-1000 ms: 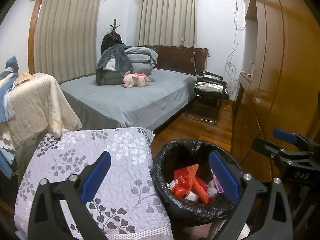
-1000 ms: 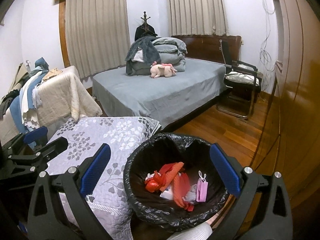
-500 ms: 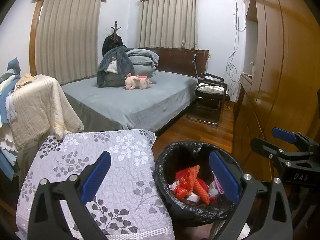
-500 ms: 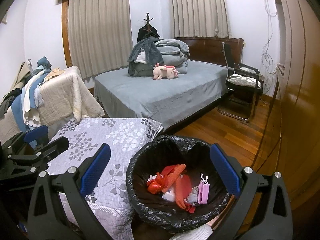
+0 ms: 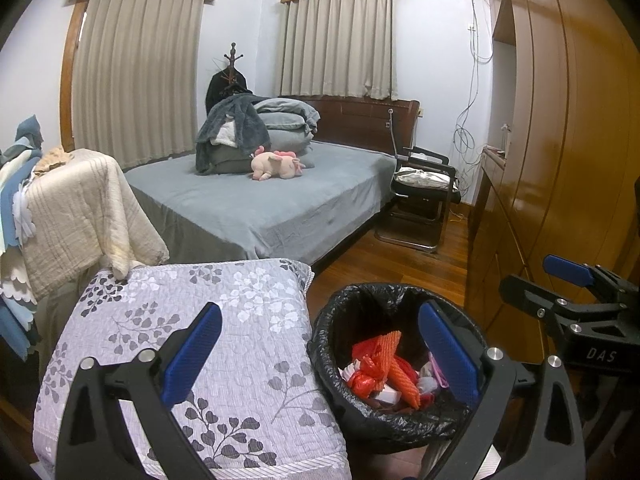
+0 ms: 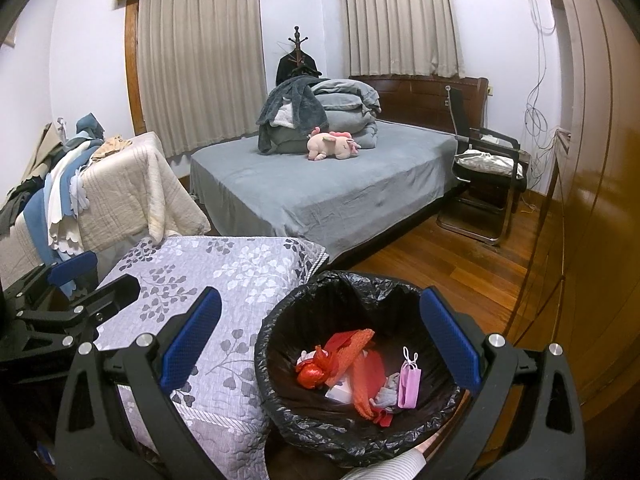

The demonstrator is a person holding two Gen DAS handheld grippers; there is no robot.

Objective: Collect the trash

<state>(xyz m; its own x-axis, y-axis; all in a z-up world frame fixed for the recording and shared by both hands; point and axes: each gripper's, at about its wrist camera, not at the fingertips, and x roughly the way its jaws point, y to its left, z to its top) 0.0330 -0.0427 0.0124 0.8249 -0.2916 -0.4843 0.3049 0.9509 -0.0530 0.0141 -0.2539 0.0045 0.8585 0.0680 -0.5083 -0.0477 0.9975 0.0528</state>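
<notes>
A bin lined with a black bag stands on the wooden floor, low in both wrist views. Inside lie red and orange net trash, a pink mask and white scraps. My left gripper is open and empty, above the quilt's edge and the bin. My right gripper is also open and empty, straddling the bin's left rim. Each gripper appears at the side of the other's view: the right one, the left one.
A grey leaf-patterned quilt covers something left of the bin. Behind it are a grey bed with a pink plush toy, a draped rack of cloths, a black chair and a wooden wardrobe.
Both views have risen and tilted up a little, so the bin sits lower in each frame. Both grippers stay open and empty.
</notes>
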